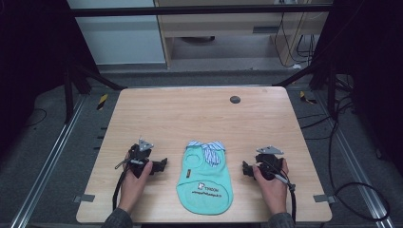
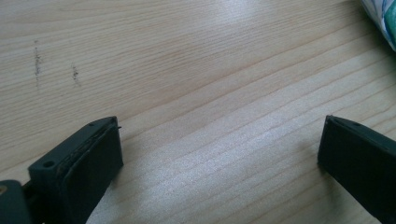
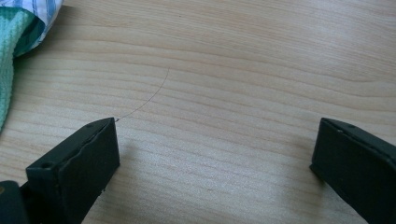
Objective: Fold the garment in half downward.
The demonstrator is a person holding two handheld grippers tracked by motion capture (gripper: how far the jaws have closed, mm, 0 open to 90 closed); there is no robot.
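Observation:
A small mint-green pet shirt (image 1: 205, 175) with a blue-striped collar and a printed logo lies flat near the table's front edge, collar pointing away from me. My left gripper (image 1: 161, 165) rests on the table to its left, jaws pointing toward the shirt and wide apart over bare wood (image 2: 219, 135). My right gripper (image 1: 246, 168) rests to the shirt's right, jaws also wide apart and empty (image 3: 215, 140). In the right gripper view the shirt's edge (image 3: 18, 28) is at the upper left. A striped corner of the shirt (image 2: 380, 18) lies at the upper right of the left gripper view.
The light wooden table (image 1: 199, 114) has a dark round grommet (image 1: 235, 99) near its far edge. Metal brackets (image 1: 83, 198) sit at the front corners. Cables (image 1: 361, 190) lie on the floor to the right, and a black frame surrounds the table.

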